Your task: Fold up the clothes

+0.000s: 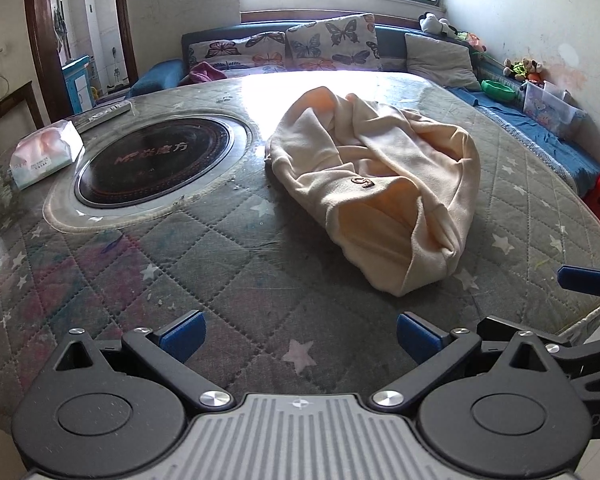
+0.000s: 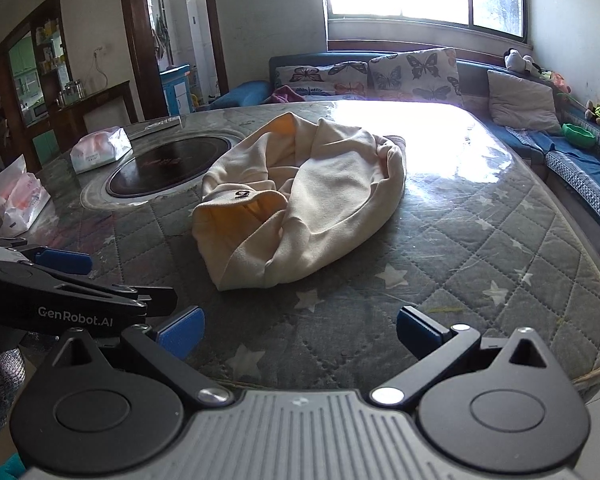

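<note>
A cream garment [image 1: 374, 176] lies crumpled in a loose heap on the quilted grey table cover [image 1: 228, 280], a small dark mark on one fold; the right wrist view shows the garment [image 2: 300, 204] from the other side. My left gripper [image 1: 300, 338] hovers open near the table's front edge, short of the garment and to its left, nothing between its blue pads. My right gripper [image 2: 300, 334] is also open and empty, in front of the garment. A blue fingertip of the right gripper [image 1: 588, 280] shows at the right edge of the left wrist view.
A round black cooktop [image 1: 156, 162] is set into the table left of the garment. Tissue packs [image 1: 44, 152] sit at the far left. A sofa with butterfly cushions [image 1: 332, 42] runs behind the table, and a bench with toys [image 1: 548, 104] lies to the right.
</note>
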Motion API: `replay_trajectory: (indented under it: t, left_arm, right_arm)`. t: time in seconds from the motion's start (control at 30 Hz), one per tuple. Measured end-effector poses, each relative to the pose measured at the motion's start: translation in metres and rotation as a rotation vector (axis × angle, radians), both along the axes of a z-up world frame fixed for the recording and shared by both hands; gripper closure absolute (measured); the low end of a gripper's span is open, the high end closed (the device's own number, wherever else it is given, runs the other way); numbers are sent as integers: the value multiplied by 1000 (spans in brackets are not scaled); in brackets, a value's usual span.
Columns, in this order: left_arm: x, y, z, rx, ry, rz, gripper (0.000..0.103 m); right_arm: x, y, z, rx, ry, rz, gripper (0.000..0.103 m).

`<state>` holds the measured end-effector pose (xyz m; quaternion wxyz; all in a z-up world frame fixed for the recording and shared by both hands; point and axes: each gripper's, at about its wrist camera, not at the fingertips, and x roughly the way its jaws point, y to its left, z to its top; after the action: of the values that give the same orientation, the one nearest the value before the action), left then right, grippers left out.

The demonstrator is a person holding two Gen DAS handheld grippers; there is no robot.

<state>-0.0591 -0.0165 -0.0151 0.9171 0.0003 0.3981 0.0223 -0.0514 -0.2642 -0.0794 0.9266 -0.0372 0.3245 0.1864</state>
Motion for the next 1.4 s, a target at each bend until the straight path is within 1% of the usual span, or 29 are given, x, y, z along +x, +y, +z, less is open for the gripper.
replay_trajectory:
  t: [0.03,0.1,0.17,0.23,0.3,0.37,0.47,0.53,0.63,0.7,0.87,0.93,1.03,1.07,1.13,1.23,1.37,1.4]
  left_arm:
    - [0,0,0,2,0,0,0]
    - [-1,0,0,3,-2,1,0]
    - [-2,0,1,7,-3,2,0]
    - [-3,-1,1,14,-6,3,0]
    - [-4,-2,2,17,-7,4,0]
    - [-4,-1,2,16,-7,4,0]
    - [-4,-2,2,21,-7,6,0]
    - [-4,-1,1,20,-5,6,0]
    - [-3,-1,1,18,-3,7,0]
    - [-4,-1,1,21,-2,8,0]
    - [-3,0,0,20,1,10,0]
    - [-3,1,-1,21,2,11,0]
    - [-3,2,-1,21,5,12,0]
    - [-3,2,-2,21,6,12,0]
    - [-2,2,-2,22,9,13,0]
    - [-2,2,-3,23,13,14,0]
    - [-1,2,-3,24,14,15,0]
    - [-1,2,-3,24,15,15,0]
  right_arm:
    - [-13,6,-4,0,0,0,0]
    - [-19,3,-11,3,0,2,0]
    - [-40,16,-24,0,-5,-3,0]
    - [-46,25,-25,-4,-8,-5,0]
    - [-40,29,-14,-6,-5,-6,0]
    - [-31,23,-2,-4,0,-4,0]
    - [-28,27,0,-1,8,-3,0]
    - [-41,39,-2,-3,9,-4,0]
    - [-41,40,7,-7,14,3,0]
    - [-44,40,4,-9,17,8,0]
    - [-42,38,11,-9,27,21,0]
    - [-50,49,13,-10,30,23,0]
    - [-52,52,14,-11,36,28,0]
    - [-60,62,13,-12,36,28,0]
    - [-47,46,23,-14,43,38,0]
    - [-54,52,24,-15,47,39,0]
    - [-44,38,28,-13,54,50,0]
    - [-46,40,27,-13,53,51,0]
